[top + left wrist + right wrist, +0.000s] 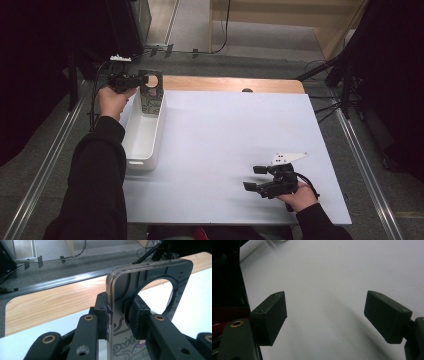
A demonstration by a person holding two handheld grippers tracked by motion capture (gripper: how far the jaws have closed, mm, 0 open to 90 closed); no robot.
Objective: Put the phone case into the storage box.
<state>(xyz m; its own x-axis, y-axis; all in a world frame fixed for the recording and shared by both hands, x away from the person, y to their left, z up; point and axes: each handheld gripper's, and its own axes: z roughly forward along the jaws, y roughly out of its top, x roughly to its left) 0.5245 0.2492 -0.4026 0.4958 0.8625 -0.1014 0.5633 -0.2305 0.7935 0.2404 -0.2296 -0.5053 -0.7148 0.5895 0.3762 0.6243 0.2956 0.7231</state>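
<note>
Jaws of the left gripper [142, 80] pinch a clear plastic phone case with a round hole [151, 95], held upright over the far end of the white plastic bin [142, 142]. The right gripper [259, 178] rests wide open with nothing in it on the white table [220, 135].

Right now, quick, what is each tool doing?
Left tool: closed on the phone case, holding it upright over the white bin.
Right tool: open, holding nothing, over the white table.

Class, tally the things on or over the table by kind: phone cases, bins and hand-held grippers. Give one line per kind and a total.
Phone case: 1
White bin: 1
Grippers: 2, left gripper and right gripper
Total: 4
</note>
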